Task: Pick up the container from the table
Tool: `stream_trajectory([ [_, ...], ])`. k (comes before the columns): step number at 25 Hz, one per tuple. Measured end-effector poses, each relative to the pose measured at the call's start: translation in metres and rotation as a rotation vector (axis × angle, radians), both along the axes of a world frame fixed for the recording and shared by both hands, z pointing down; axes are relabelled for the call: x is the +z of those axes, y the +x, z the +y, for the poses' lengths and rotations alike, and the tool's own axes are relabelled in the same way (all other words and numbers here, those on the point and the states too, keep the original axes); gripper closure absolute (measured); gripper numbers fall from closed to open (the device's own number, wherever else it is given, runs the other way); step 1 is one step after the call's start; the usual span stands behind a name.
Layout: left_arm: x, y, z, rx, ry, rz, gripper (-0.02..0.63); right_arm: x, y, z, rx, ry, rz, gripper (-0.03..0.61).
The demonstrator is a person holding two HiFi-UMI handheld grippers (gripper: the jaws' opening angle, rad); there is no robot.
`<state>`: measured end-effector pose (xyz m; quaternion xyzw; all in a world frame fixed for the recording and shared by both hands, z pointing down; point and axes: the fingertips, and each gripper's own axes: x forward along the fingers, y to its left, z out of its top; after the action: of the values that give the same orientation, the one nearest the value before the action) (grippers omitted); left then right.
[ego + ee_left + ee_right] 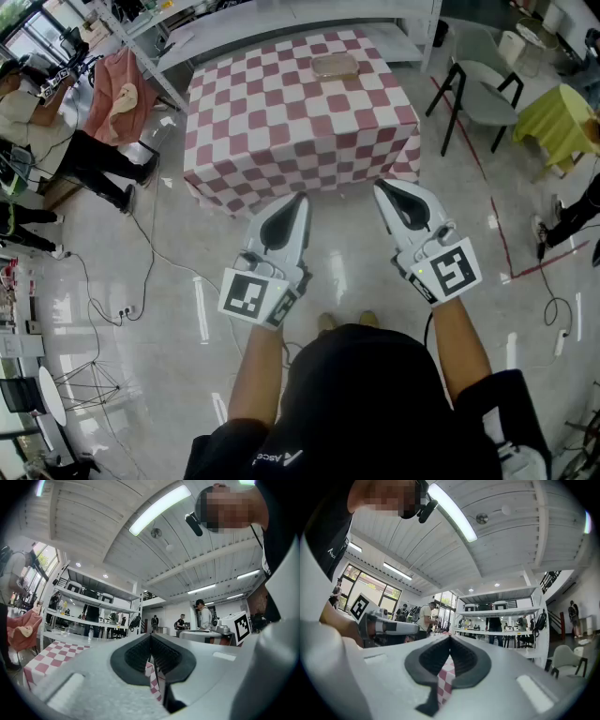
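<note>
Both forearms reach forward side by side, the left hand-held gripper (289,208) and right hand-held gripper (386,194) each with jaws closed and empty.

I saw a glossy pale floor (169,281) around the checkered table (281,122), with white shelving (281,23) behind it and a chair (483,94) to its right.

White lettering (278,458) on the person's black shirt (366,403) is too small to read.

Camera placement, three views.
Head view looks steeply down from above, table (281,122) well ahead; both gripper views sit low, facing about level over that table toward the shelves (97,600).
</note>
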<state>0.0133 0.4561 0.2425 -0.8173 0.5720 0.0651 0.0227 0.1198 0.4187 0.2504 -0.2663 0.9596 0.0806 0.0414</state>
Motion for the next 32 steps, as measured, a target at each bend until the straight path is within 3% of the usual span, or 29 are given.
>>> stream_trajectory([
  [8,0.001,-0.015,-0.003,0.018,0.007,0.013,0.604,0.001,-0.016,0.000,-0.013,-0.021,-0.006,0.575],
  [22,0.011,-0.081,-0.015,0.090,0.031,0.021,0.604,0.013,-0.071,-0.007,0.067,-0.041,-0.012,0.575],
  [27,0.010,-0.100,-0.080,0.091,0.026,0.028,0.604,0.011,-0.085,-0.072,0.074,-0.044,-0.004,0.575],
  [32,0.003,-0.073,-0.173,0.081,0.025,0.019,0.604,0.006,-0.052,-0.166,0.076,-0.042,-0.006,0.575],
])
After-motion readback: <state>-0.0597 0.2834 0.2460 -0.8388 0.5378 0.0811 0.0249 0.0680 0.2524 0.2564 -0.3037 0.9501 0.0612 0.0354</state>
